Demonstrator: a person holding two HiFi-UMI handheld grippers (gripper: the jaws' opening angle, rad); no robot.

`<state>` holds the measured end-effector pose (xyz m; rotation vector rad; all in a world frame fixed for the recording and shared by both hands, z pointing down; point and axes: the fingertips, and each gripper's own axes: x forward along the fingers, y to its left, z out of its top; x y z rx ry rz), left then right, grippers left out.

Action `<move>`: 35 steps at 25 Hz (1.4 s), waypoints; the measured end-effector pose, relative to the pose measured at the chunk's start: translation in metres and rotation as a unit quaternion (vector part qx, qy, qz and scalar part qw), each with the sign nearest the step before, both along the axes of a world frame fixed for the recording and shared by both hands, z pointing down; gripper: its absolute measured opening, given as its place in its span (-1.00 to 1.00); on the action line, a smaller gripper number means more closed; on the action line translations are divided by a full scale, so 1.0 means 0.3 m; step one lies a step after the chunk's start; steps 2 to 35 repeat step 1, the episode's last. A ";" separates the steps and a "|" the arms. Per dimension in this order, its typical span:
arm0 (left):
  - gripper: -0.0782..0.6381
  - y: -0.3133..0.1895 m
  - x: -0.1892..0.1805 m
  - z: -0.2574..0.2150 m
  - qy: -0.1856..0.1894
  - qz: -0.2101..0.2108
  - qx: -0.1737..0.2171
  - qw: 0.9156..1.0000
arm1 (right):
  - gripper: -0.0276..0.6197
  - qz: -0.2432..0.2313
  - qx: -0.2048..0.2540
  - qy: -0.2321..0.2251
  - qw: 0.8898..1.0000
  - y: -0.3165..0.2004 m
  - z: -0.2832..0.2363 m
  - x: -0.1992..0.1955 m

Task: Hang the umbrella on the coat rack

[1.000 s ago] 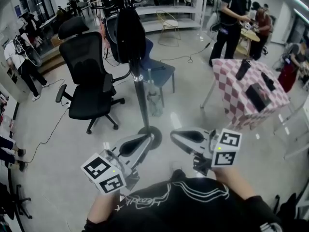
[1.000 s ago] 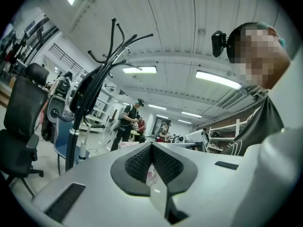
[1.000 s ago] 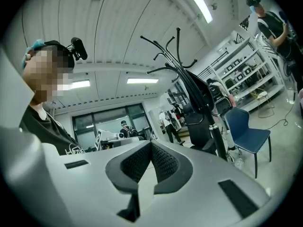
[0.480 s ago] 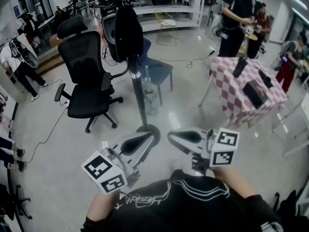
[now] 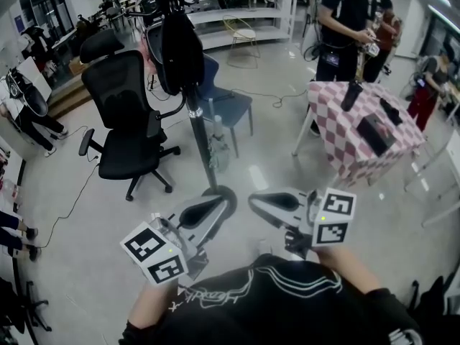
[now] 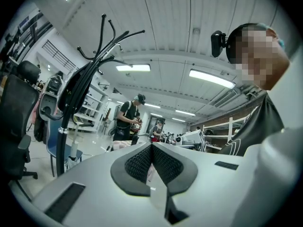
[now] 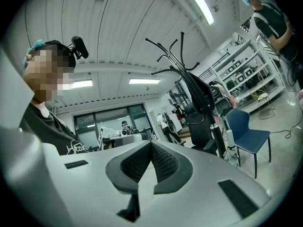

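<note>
The black coat rack (image 5: 195, 124) stands on the floor ahead of me, with a dark bag-like thing (image 5: 175, 45) hanging from its top. A pale folded thing, perhaps an umbrella (image 5: 218, 148), stands upright beside the pole. A black folded cylinder (image 5: 351, 95) lies on the checked table (image 5: 338, 146). My left gripper (image 5: 215, 208) and right gripper (image 5: 262, 203) are held level near my chest, short of the rack's base, both shut and empty. The left gripper view shows the left gripper (image 6: 151, 148) with pads together and the rack (image 6: 60, 141) at left. The right gripper (image 7: 151, 145) has the rack (image 7: 218, 138) at its right.
A black office chair (image 5: 126, 131) stands left of the rack and a blue chair (image 5: 228, 106) behind it. Cables trail across the floor. People stand by the table (image 5: 345, 20) and at the far left. Shelving lines the back wall.
The rack, chairs and table have slid a little left and up in the head view. Both grippers stay shut and empty in almost the same place.
</note>
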<state>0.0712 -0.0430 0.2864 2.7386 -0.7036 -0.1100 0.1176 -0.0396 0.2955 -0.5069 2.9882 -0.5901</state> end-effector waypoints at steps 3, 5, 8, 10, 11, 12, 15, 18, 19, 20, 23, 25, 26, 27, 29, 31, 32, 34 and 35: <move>-0.79 0.001 0.003 0.001 -0.002 0.001 -0.001 1.000 | -0.88 0.000 0.000 -0.001 1.000 0.002 -0.002 0.002; -0.79 0.001 0.003 0.001 -0.002 0.001 -0.001 1.000 | -0.88 0.000 0.000 -0.001 1.000 0.002 -0.002 0.002; -0.79 0.001 0.003 0.001 -0.002 0.001 -0.001 1.000 | -0.88 0.000 0.000 -0.001 1.000 0.002 -0.002 0.002; -0.79 0.001 0.003 0.001 -0.002 0.001 -0.001 1.000 | -0.88 0.000 0.000 -0.001 1.000 0.002 -0.002 0.002; -0.79 0.001 0.003 0.001 -0.002 0.001 -0.001 1.000 | -0.88 0.000 0.000 -0.001 1.000 0.002 -0.002 0.002; -0.79 0.001 0.003 0.001 -0.002 0.001 -0.001 1.000 | -0.88 0.000 0.000 -0.001 1.000 0.002 -0.002 0.002; -0.79 0.001 0.003 0.001 -0.002 0.001 -0.001 1.000 | -0.88 0.000 0.000 -0.001 1.000 0.002 -0.002 0.002; -0.79 0.001 0.003 0.001 -0.002 0.001 -0.001 1.000 | -0.88 0.000 0.000 -0.001 1.000 0.002 -0.002 0.002; -0.79 0.001 0.003 0.001 -0.002 0.001 -0.001 1.000 | -0.88 0.000 0.000 -0.001 1.000 0.002 -0.002 0.002; -0.79 0.001 0.003 0.001 -0.002 0.001 -0.001 1.000 | -0.88 0.000 0.000 -0.001 1.000 0.002 -0.002 0.002; -0.79 0.001 0.003 0.001 -0.002 0.001 -0.001 1.000 | -0.88 0.000 0.000 -0.001 1.000 0.002 -0.002 0.002; -0.79 0.001 0.003 0.001 -0.002 0.001 -0.001 1.000 | -0.88 0.000 0.000 -0.001 1.000 0.002 -0.002 0.002; -0.79 0.001 0.003 0.001 -0.002 0.001 -0.001 1.000 | -0.88 0.000 0.000 -0.001 1.000 0.002 -0.002 0.002; -0.79 0.001 0.003 0.001 -0.002 0.001 -0.001 1.000 | -0.88 0.000 0.000 -0.001 1.000 0.002 -0.002 0.002; -0.79 0.001 0.003 0.001 -0.002 0.001 -0.001 1.000 | -0.88 0.000 0.000 -0.001 1.000 0.002 -0.002 0.002; -0.79 0.001 0.003 0.001 -0.002 0.001 -0.001 1.000 | -0.88 0.000 0.000 -0.001 1.000 0.002 -0.002 0.002; -0.79 0.001 0.003 0.001 -0.002 0.001 -0.001 1.000 | -0.88 0.000 0.000 -0.001 1.000 0.002 -0.002 0.002; -0.79 0.001 0.003 0.001 -0.002 0.001 -0.001 1.000 | -0.88 0.000 0.000 -0.001 1.000 0.002 -0.002 0.002; -0.79 0.001 0.003 0.001 -0.002 0.001 -0.001 1.000 | -0.88 0.000 0.000 -0.001 1.000 0.002 -0.002 0.002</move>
